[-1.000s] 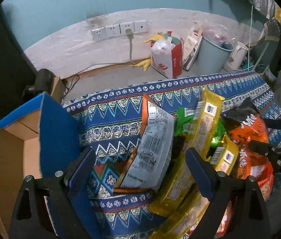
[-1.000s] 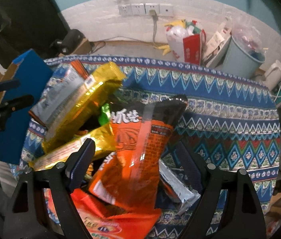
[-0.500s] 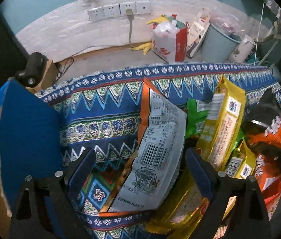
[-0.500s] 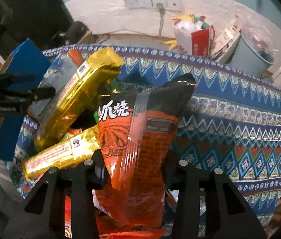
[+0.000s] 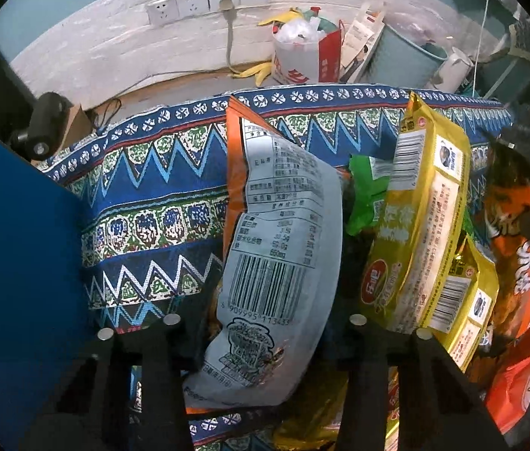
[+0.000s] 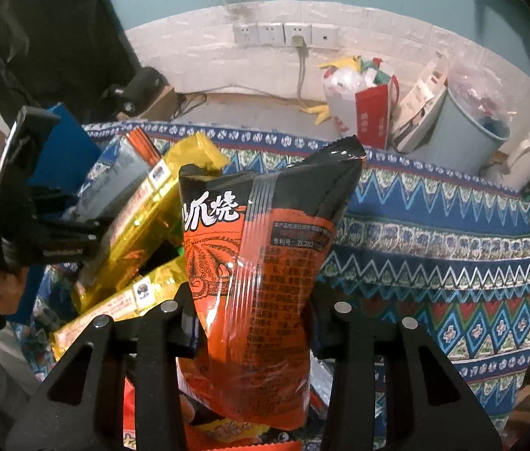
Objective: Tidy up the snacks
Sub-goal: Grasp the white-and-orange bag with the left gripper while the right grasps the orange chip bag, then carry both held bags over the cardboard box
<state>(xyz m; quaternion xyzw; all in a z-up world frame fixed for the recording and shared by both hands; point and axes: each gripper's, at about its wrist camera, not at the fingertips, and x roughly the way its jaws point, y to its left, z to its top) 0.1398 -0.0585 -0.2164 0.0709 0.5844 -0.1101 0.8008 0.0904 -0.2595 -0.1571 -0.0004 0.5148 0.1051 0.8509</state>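
My left gripper (image 5: 265, 338) is shut on an orange and silver snack bag (image 5: 280, 263) with a barcode, held upright over the patterned cloth (image 5: 152, 203). My right gripper (image 6: 253, 323) is shut on an orange and black snack bag (image 6: 265, 263) and holds it lifted above the pile. Yellow snack packs (image 5: 422, 225) and a green pack (image 5: 366, 191) lie in the pile between the two; the yellow packs also show in the right wrist view (image 6: 144, 218). The left gripper shows in the right wrist view at the left edge (image 6: 39, 233).
A blue cardboard box (image 5: 13, 263) stands at the left of the table. Behind the table are wall sockets (image 5: 208, 0), a red and white bag of rubbish (image 5: 302, 56) and a pale bucket (image 5: 400, 56). The cloth (image 6: 434, 244) lies bare to the right.
Both grippers have closed on their bags: the left on the orange and silver bag, the right on the orange and black bag, which has been lifted higher off the pile.
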